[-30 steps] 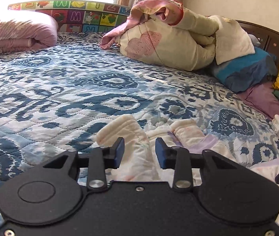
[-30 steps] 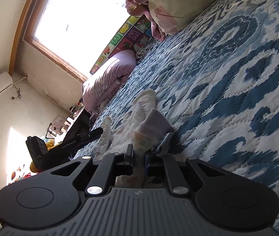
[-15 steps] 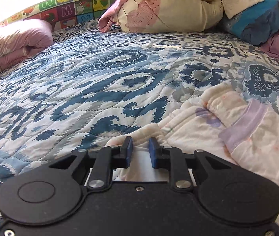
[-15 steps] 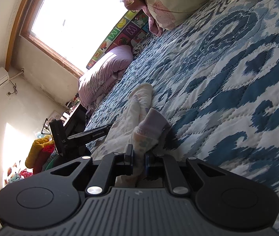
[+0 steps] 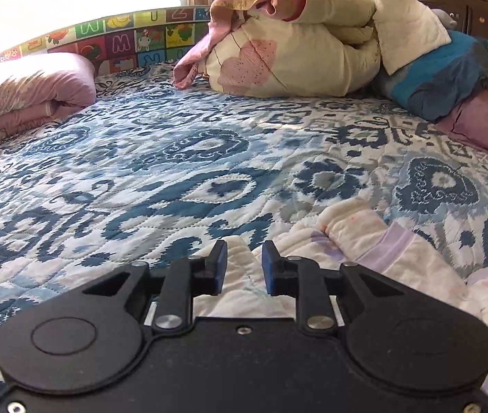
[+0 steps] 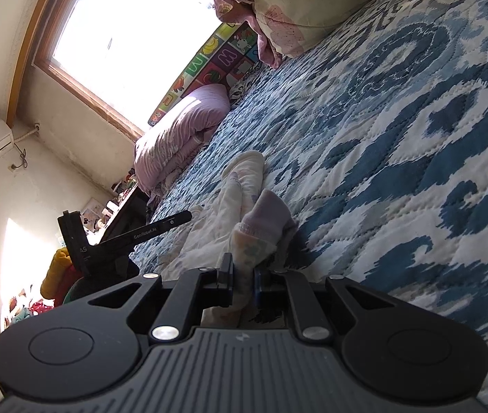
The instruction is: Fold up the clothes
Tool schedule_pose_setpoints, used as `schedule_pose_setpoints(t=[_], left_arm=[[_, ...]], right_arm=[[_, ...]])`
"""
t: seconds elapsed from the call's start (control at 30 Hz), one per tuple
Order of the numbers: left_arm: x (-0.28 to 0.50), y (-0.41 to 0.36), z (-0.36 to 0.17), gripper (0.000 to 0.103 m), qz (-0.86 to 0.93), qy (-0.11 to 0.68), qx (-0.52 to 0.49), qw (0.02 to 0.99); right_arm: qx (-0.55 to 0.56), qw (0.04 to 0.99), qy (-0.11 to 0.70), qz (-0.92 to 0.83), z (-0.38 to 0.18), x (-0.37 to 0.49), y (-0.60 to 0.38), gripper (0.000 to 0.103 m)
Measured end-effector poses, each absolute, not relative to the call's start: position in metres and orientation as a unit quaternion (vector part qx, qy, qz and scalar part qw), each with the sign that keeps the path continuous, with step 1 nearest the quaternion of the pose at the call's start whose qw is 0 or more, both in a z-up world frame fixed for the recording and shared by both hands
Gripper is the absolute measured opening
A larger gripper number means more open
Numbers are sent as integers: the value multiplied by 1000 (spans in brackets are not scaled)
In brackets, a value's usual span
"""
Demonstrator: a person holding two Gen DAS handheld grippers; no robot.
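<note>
A small white garment (image 5: pixel 364 241) with a faint flower print and lilac trim lies crumpled on the blue patterned quilt (image 5: pixel 192 158). In the left wrist view my left gripper (image 5: pixel 244 268) is shut on a white edge of it, and cloth fills the gap between the blue pads. My right gripper (image 6: pixel 243 278) is shut on the bunched lilac-edged end of the same garment (image 6: pixel 240 186), which trails away toward the window. One of the left gripper's black fingers (image 6: pixel 161 227) shows at the left of the right wrist view.
A rolled cream and pink duvet (image 5: pixel 295 51) and blue and purple pillows (image 5: pixel 443 79) lie at the bed's head. A folded pink blanket (image 5: pixel 27 93) sits by the alphabet mat (image 5: pixel 123 41) under the window. A dark wooden headboard (image 5: pixel 478 17) stands at the far right.
The left gripper dropped onto the garment's near white edge, narrowed its jaws around it, then rose and levelled out with the cloth between the pads. The right gripper kept its hold and stayed put.
</note>
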State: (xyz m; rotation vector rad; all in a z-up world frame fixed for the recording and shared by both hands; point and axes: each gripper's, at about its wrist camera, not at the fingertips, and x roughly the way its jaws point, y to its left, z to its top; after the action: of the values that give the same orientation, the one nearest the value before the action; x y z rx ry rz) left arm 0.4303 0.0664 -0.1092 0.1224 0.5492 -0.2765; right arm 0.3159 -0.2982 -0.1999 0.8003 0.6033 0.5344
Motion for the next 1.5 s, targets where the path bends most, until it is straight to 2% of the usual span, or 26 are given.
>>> schedule_pose_setpoints(t=[0.2, 0.33, 0.4, 0.53, 0.63, 0.7, 0.8, 0.87, 0.93, 1.07, 1.2, 1.3, 1.33, 1.37, 1.4, 1.5], left_arm=[[359, 61, -105, 20, -118, 273, 55, 953], [354, 39, -143, 20, -115, 329, 69, 935], [351, 37, -157, 20, -104, 328, 60, 937], [308, 45, -109, 20, -106, 269, 12, 957], [273, 51, -91, 20, -101, 259, -17, 960], [254, 44, -90, 20, -98, 271, 0, 958], [228, 30, -99, 20, -119, 287, 29, 950], [227, 17, -130, 20, -126, 329, 44, 935], [221, 10, -153, 19, -113, 324, 62, 937], [186, 8, -120, 20, -116, 259, 54, 957], [183, 16, -153, 24, -125, 302, 11, 945], [178, 19, -151, 25, -138, 293, 7, 946], [176, 19, -142, 37, -148, 284, 9, 947], [172, 18, -138, 61, -161, 269, 21, 949], [166, 18, -135, 74, -174, 253, 38, 951], [164, 16, -144, 73, -182, 255, 90, 945]], right_arm=[[376, 849, 272, 252, -192, 314, -297, 14], [376, 852, 261, 253, -188, 310, -299, 14], [376, 853, 259, 254, -187, 308, -299, 14], [380, 850, 265, 252, -190, 309, -299, 14], [386, 847, 263, 255, -190, 310, -300, 14], [389, 845, 262, 256, -189, 311, -299, 15], [393, 843, 262, 257, -188, 312, -298, 15], [393, 842, 265, 257, -188, 313, -297, 15], [392, 842, 269, 257, -187, 314, -295, 15], [388, 844, 267, 256, -186, 311, -293, 15], [379, 849, 264, 258, -183, 310, -292, 14], [373, 852, 261, 258, -182, 309, -292, 14], [369, 854, 259, 258, -180, 309, -291, 14], [360, 860, 255, 256, -178, 307, -289, 14], [350, 866, 250, 255, -175, 306, -288, 14], [335, 875, 241, 254, -167, 303, -284, 13]])
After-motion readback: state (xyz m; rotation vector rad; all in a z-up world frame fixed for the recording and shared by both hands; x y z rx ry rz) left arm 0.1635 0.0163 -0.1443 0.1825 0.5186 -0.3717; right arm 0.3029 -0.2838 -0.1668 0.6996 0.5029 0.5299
